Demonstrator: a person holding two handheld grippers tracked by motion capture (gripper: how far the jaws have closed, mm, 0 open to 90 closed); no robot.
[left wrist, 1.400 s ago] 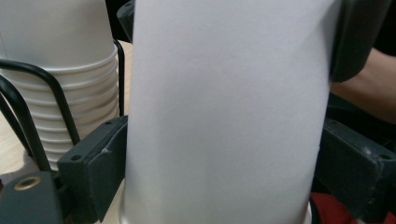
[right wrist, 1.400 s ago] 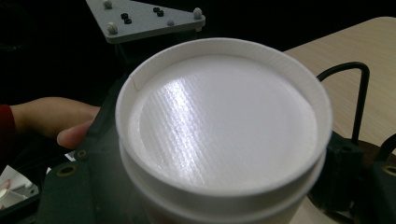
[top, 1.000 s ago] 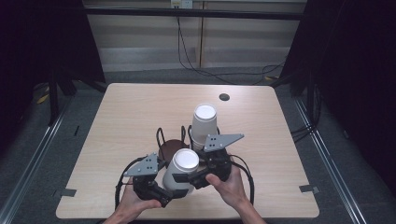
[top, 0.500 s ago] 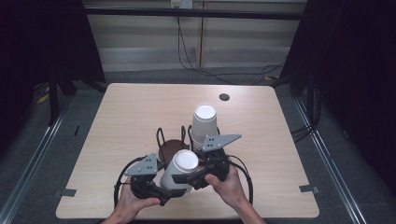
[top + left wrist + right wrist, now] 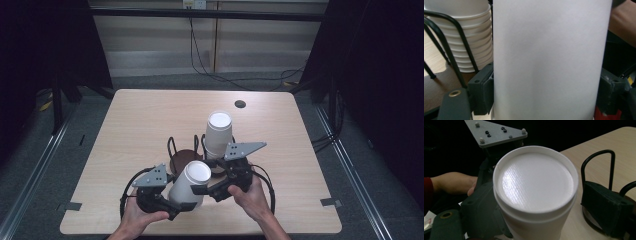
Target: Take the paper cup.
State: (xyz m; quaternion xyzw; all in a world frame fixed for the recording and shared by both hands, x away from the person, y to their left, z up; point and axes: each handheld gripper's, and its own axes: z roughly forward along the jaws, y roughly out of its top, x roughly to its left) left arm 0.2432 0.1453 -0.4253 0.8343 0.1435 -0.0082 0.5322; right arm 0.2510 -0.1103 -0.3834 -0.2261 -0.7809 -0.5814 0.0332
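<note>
Jaws first: your left gripper [image 5: 546,95] has its jaws clamped on the side of the white cup [image 5: 551,57]. They have just been closing in, and both pads now sit flat against the paper wall. Your right gripper [image 5: 544,220] is the opposite story. Its jaws have just been opening and stand apart, with the cup's closed end [image 5: 536,182] between them. The jaw toward the rack is clearly off the paper, so I'd say the right side isn't carrying anything.

That looks like a hand-over to me: the left takes the weight at mid-body so the right can let go of the end.

From above, the cup [image 5: 189,182] hangs tilted over the near part of the table [image 5: 140,115], closed end up and leaning toward the rack. It's held bottom-up, so it holds nothing. There's a step just below the end rim, which might mean a second cup is nested on it. I can't tell.

Just beyond it is the wire rack [image 5: 172,147] on its brown base [image 5: 182,157]. One side holds a stack [image 5: 219,132] of the same cups, nested bottom-up, rims showing as rings. The slot beside it, nearest your cup, looks bare, so that's probably where this one goes.
</note>
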